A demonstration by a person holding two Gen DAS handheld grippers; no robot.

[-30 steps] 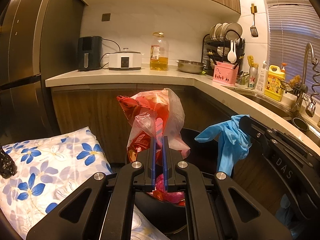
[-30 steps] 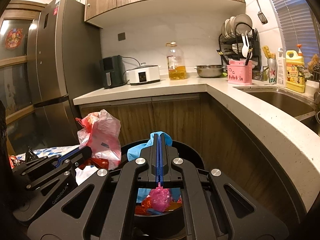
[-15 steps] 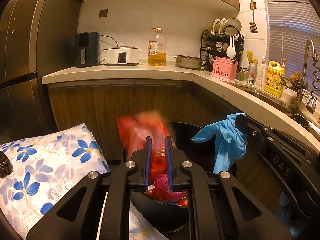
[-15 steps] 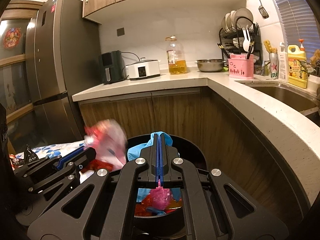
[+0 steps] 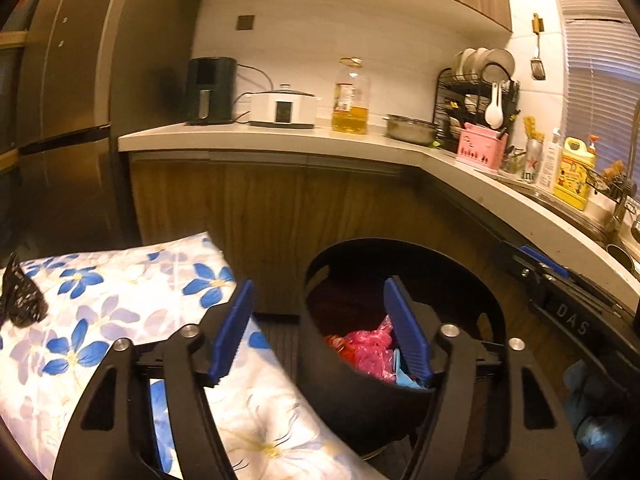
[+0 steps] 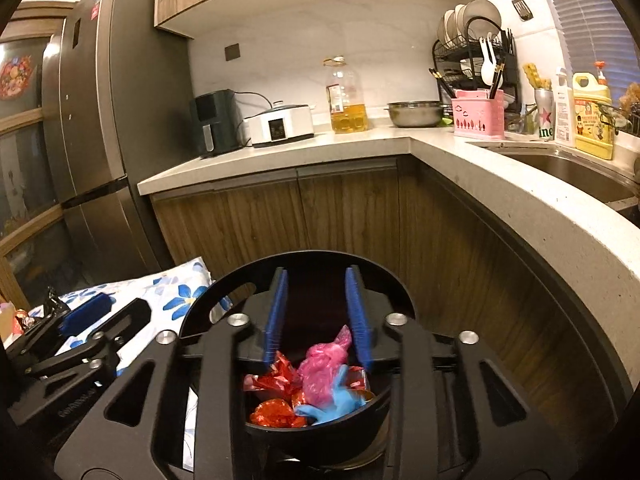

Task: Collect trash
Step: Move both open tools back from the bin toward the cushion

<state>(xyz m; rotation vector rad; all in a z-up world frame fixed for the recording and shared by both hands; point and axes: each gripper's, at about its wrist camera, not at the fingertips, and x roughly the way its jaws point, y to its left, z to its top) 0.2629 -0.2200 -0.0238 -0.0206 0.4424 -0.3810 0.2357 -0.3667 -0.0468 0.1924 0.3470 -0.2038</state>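
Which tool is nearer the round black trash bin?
Right. The right tool sits open directly over the round black trash bin; the left tool, also open, straddles its left rim, partly over the floral cushion.

A black bin [image 6: 224,300] is sitting on the floor, holding pink bag [image 6: 324,364], red wrappers [image 6: 276,412] and blue glove [image 6: 336,400]; a floral pillow [image 5: 120,292] is lying just left.

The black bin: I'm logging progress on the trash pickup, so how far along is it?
Done: a pink bag, red wrappers and a blue glove lie inside the black bin. In hand: nothing; the left gripper and right gripper have just been opening and are empty. Left: possibly the dark item on the floral cushion.
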